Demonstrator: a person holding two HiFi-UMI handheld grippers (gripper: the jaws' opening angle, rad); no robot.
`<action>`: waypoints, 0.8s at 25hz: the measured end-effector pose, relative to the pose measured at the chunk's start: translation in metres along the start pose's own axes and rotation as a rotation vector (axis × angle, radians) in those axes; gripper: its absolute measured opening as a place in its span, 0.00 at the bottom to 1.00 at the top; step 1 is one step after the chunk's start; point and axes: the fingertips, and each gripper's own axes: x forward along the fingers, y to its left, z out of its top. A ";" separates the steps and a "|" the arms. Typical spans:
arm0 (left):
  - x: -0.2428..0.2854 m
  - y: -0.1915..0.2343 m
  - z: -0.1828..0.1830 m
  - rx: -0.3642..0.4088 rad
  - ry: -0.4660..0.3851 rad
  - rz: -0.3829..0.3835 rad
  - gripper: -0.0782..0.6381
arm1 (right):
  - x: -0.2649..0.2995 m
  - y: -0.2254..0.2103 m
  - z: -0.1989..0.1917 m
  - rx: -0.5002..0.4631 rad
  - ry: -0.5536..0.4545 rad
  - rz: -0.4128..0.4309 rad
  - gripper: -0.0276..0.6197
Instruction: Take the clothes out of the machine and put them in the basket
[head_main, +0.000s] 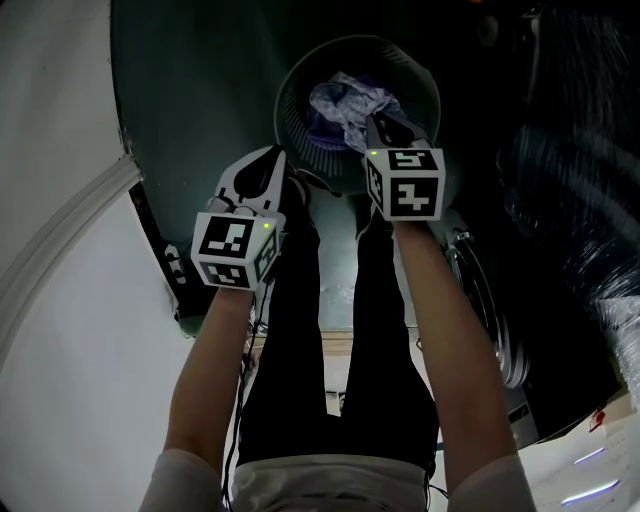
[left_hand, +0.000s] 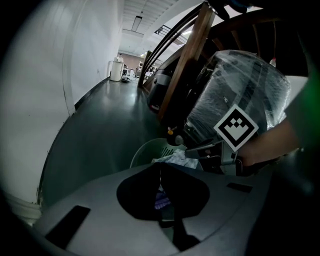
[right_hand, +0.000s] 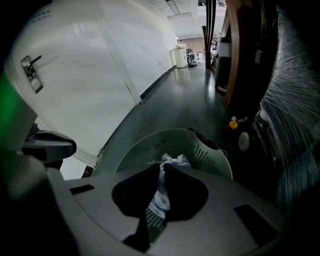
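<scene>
A round pale-green basket (head_main: 432, 92) stands on the floor in front of me, with crumpled clothes in it. My right gripper (head_main: 377, 127) hangs over its middle, shut on a white and light-blue cloth (head_main: 350, 100) that shows between the pads (right_hand: 161, 192). My left gripper (head_main: 290, 182) is at the basket's near left rim. Its jaws stand closed, with a bit of purple cloth (left_hand: 161, 201) between them. More purple cloth (head_main: 322, 137) lies in the basket. From the left gripper view the basket (left_hand: 145, 152) and the right gripper (left_hand: 200, 149) lie just ahead.
A dark machine with a round door (head_main: 490, 310) stands at the right, and something wrapped in clear plastic (head_main: 570, 200) is beyond it. At the left is a white wall (head_main: 60, 200). My legs in dark trousers (head_main: 340, 350) stand just behind the basket on the dark green floor.
</scene>
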 end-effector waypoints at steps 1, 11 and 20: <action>0.002 0.001 -0.002 -0.015 0.008 0.001 0.14 | 0.002 -0.001 -0.002 0.008 0.011 -0.008 0.10; 0.022 0.013 -0.023 -0.112 0.134 0.016 0.14 | 0.009 -0.004 -0.006 0.051 0.033 -0.027 0.15; 0.022 0.011 -0.030 -0.127 0.151 0.012 0.14 | 0.004 -0.002 -0.013 0.077 0.041 -0.025 0.14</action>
